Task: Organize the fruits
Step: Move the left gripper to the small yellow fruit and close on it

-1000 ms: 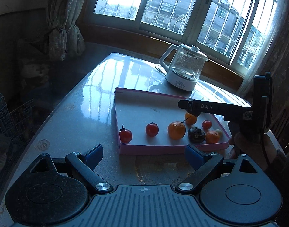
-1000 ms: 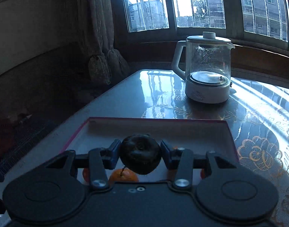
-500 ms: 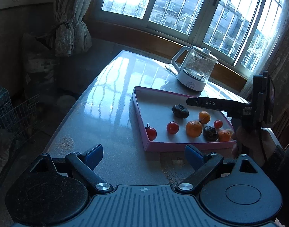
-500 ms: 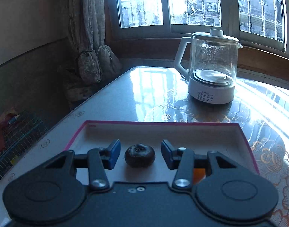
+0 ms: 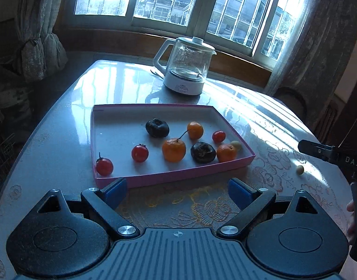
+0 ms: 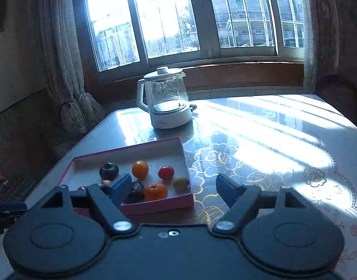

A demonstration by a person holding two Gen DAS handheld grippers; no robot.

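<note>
A pink tray (image 5: 178, 176) lies on the table and holds several fruits: two dark fruits (image 5: 157, 127) (image 5: 203, 152), oranges (image 5: 173, 150), red tomatoes (image 5: 139, 153) and a small pale fruit (image 5: 236, 145). The tray also shows in the right wrist view (image 6: 155, 204). A small pale fruit (image 5: 300, 169) lies loose on the table right of the tray. My left gripper (image 5: 177, 189) is open and empty, just in front of the tray. My right gripper (image 6: 173, 187) is open and empty, over the table by the tray's near right corner.
A glass kettle (image 5: 186, 66) on a white base stands behind the tray, near the window. The table has a glossy patterned top (image 6: 271, 154) with sunlight stripes. Curtains (image 5: 36, 35) hang at the left. A chair back (image 5: 292, 98) stands at the far right.
My right gripper let go of the dark fruit in the tray, opened wide and drew back to the right. My left gripper swung to face the tray squarely.
</note>
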